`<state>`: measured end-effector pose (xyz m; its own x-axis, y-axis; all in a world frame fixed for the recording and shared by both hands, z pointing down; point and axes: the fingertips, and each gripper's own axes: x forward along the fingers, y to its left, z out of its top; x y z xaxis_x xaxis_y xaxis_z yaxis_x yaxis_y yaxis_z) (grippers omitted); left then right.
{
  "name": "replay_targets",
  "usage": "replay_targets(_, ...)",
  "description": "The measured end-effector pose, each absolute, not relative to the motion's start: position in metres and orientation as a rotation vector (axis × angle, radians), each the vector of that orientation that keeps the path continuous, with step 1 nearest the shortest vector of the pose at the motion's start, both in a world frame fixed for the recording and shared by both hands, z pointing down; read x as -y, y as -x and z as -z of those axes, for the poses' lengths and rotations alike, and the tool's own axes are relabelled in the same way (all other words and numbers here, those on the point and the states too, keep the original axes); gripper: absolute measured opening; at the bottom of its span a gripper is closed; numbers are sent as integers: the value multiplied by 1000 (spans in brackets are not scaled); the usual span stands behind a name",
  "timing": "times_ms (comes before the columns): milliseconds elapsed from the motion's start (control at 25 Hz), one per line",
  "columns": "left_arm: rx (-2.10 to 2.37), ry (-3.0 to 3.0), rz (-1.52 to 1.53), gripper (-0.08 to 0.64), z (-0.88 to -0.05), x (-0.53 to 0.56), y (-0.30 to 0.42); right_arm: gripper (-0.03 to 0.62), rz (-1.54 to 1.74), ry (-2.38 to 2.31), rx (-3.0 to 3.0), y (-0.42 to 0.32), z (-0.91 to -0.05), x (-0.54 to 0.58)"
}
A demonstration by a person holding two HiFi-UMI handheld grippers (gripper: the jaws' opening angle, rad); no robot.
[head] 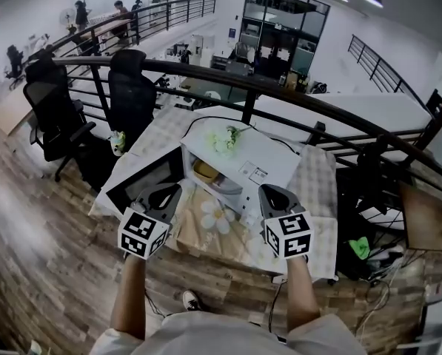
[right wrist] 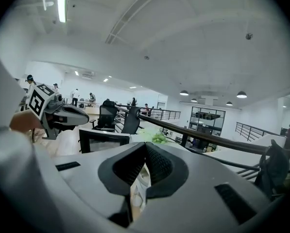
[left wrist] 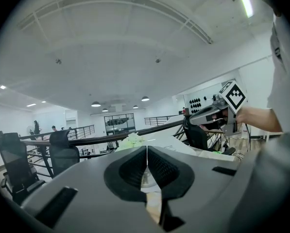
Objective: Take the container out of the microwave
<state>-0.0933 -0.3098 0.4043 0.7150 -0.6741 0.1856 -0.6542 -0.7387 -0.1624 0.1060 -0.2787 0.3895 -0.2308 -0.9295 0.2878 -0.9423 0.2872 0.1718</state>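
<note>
Hovering before the open microwave [head: 265,157] with left gripper [head: 163,196] and right gripper [head: 274,197] both closed tight and empty, eyeing the yellow container [head: 205,171] inside: probably light, stiff, slick-walled, best pinched at the rim.

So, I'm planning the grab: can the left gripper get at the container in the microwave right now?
Probably yes. The microwave door stands swung open, the container sits exposed inside, and nothing lies between it and the left gripper. Its fingers are shut, though.
</note>
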Motion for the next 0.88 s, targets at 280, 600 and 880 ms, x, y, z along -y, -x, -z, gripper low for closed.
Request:
replay_targets(280,-1040,2854,415,21,-421,365,92,15,-68,-1708,2221,-95,-395,325)
replay_targets(600,-995,2879,491,21,-454,412,58,15,-119,-1627,2251,-108,-422,368)
replay_targets(880,-949,2861,613,23,-491,442,18,15,-189,-1560,2243,-128,-451,389)
